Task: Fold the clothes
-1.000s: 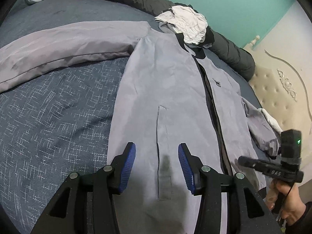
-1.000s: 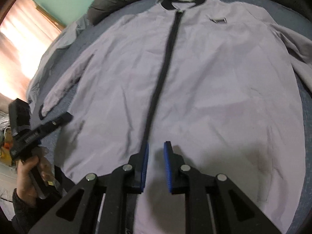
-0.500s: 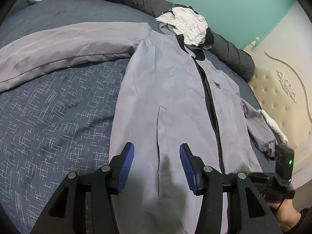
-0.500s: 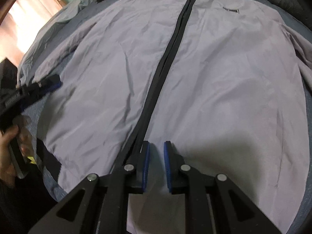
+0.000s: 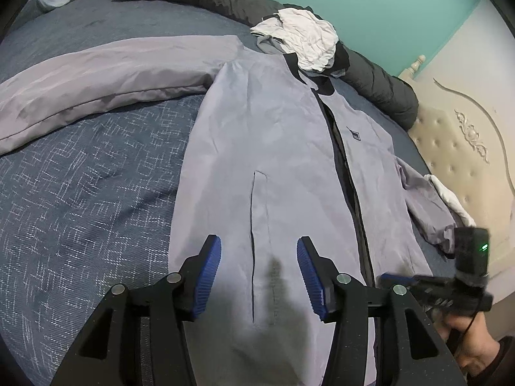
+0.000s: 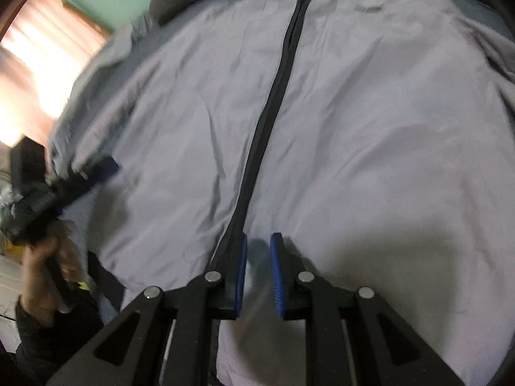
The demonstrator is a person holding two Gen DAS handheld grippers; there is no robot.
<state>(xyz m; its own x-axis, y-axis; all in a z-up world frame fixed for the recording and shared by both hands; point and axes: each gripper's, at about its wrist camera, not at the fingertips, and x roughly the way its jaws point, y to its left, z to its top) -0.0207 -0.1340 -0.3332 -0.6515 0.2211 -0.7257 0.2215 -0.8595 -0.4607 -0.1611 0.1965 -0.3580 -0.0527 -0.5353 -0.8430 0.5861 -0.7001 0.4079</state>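
A grey zip-front jacket (image 5: 273, 148) lies flat and face up on the blue bedspread (image 5: 80, 199), its left sleeve (image 5: 96, 87) stretched out to the side. My left gripper (image 5: 259, 257) hovers open above the lower left panel, astride the pocket slit (image 5: 254, 225), with nothing between its pads. In the right wrist view the black zipper (image 6: 273, 103) runs down the jacket (image 6: 370, 128). Just right of the zipper's lower end is my right gripper (image 6: 259, 251), jaws a narrow gap apart and empty. Each gripper shows in the other view, the right gripper (image 5: 391, 278) and the left gripper (image 6: 103, 169), both held by a hand.
A crumpled white garment (image 5: 305, 41) lies at the jacket's collar, against a dark quilted cover (image 5: 379, 80) along the bed's far side. A cream tufted headboard (image 5: 466, 148) stands at right with a white cloth (image 5: 450, 199) beside it. A bright curtain (image 6: 38, 64) is far left.
My right gripper has shifted over the jacket's lower front and its view is now motion-blurred. The left gripper has kept its place, still open.
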